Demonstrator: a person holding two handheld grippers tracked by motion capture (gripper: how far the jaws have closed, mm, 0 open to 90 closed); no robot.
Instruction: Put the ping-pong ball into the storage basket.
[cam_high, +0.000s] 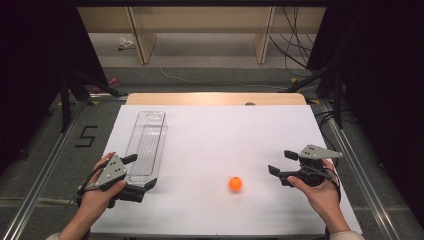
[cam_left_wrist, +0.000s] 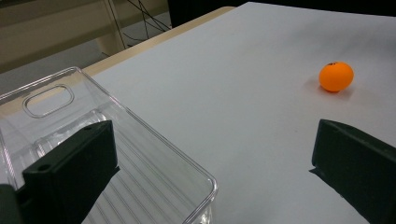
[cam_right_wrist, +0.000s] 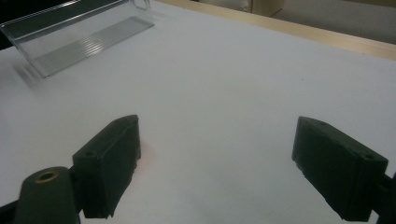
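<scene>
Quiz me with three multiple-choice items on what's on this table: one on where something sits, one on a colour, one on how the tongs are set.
1. The clear tray lies:
A. on the table's left side
B. at centre
C. on the right side

2. The ball is:
A. green
B. orange
C. white

3. The left tongs and right tongs are:
A. both open
B. both shut
C. one open, one shut

Answers:
1 A, the high view shows it by the left hand.
2 B, plainly orange.
3 A, each gripper view shows jaws spread wide, gripping nothing.
</scene>
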